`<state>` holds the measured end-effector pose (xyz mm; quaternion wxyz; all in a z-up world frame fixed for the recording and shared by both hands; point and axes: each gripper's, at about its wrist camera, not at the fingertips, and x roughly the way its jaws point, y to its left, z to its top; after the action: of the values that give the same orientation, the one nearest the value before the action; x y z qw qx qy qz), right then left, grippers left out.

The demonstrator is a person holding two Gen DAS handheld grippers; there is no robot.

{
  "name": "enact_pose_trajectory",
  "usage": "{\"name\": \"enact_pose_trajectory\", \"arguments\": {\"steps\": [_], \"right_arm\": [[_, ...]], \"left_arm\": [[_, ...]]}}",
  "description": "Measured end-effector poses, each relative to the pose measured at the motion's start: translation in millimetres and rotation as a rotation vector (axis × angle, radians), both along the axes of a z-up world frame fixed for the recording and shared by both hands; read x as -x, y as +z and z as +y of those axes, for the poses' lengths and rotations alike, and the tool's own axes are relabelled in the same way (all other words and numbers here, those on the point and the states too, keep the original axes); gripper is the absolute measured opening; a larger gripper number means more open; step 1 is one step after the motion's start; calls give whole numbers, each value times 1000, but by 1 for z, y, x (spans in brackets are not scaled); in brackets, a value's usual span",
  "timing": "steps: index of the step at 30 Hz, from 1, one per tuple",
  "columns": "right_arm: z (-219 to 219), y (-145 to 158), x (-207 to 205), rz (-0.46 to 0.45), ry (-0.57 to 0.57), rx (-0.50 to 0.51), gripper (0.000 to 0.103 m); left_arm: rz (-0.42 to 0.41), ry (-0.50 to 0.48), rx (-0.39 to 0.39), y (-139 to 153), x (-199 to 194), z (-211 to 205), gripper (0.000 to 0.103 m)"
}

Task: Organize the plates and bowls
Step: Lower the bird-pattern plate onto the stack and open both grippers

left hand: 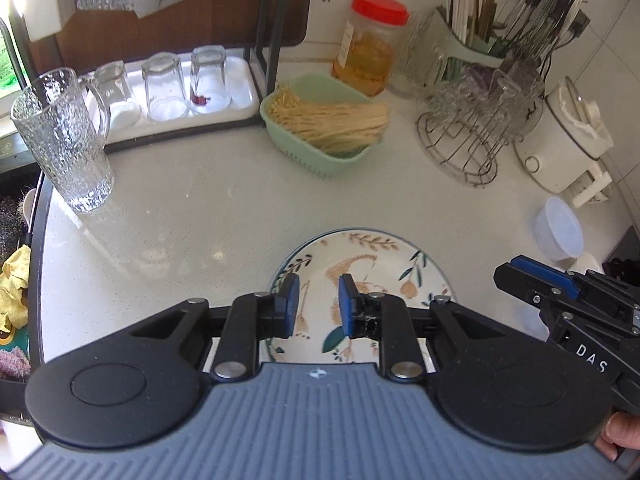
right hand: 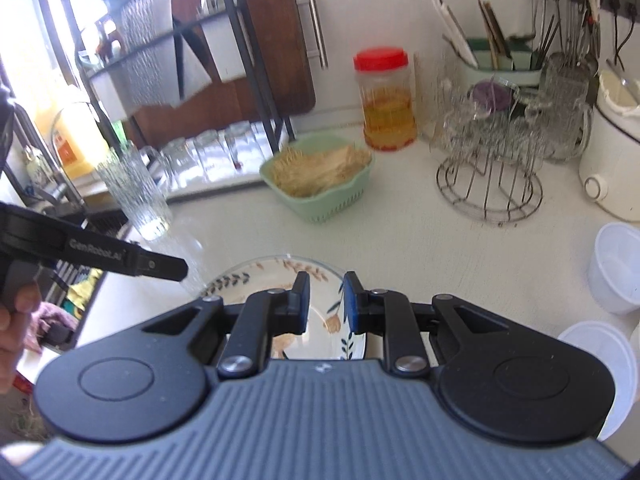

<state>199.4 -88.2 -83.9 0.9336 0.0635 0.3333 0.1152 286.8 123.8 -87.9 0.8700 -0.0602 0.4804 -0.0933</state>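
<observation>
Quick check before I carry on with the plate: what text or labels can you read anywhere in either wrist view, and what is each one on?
"DAS": white letters on the black body of the right gripper, seen from the left wrist; cut off by the frame edge.
"GenRobot.AI": on the side of the left gripper, seen from the right wrist; soft, last letters uncertain.
Label on the red-lidded jar: too blurred to read.
Orange label on the yellow bottle: too blurred.

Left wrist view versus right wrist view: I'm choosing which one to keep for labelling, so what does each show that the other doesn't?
Only the left wrist view shows the yellow cloth at the counter's left edge. Only the right wrist view shows the orange bottle near the window. Both share the floral plate, green basket, red-lidded jar, wire rack and textured glass.
</observation>
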Motion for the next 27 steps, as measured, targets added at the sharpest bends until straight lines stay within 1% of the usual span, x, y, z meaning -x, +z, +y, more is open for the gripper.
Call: {"name": "enact_pose_trajectory", "arguments": {"steps": [3,7,12,16,22,27], "right_arm": [[-9,12,8,-26,2,-15,22],[-20,23,21,-51,24,-23,22],[-24,34,41,-82,28,-10,22],[-24,40,55,-99,15,-32,21],[-12,45,73,-117,-1,-29,21],[-6,48,91,-115,-29,-35,21]], "left_arm": [[-27,22,7,10,12,-9,25],[-51,55,18,19,37,-19,25],[-69,72,40,27,68,-24,25],[-91,73,45,33,88,-23,25],[-120,79,56,40,108,-10,25],[-135,51,45,46,121,-6,25]]}}
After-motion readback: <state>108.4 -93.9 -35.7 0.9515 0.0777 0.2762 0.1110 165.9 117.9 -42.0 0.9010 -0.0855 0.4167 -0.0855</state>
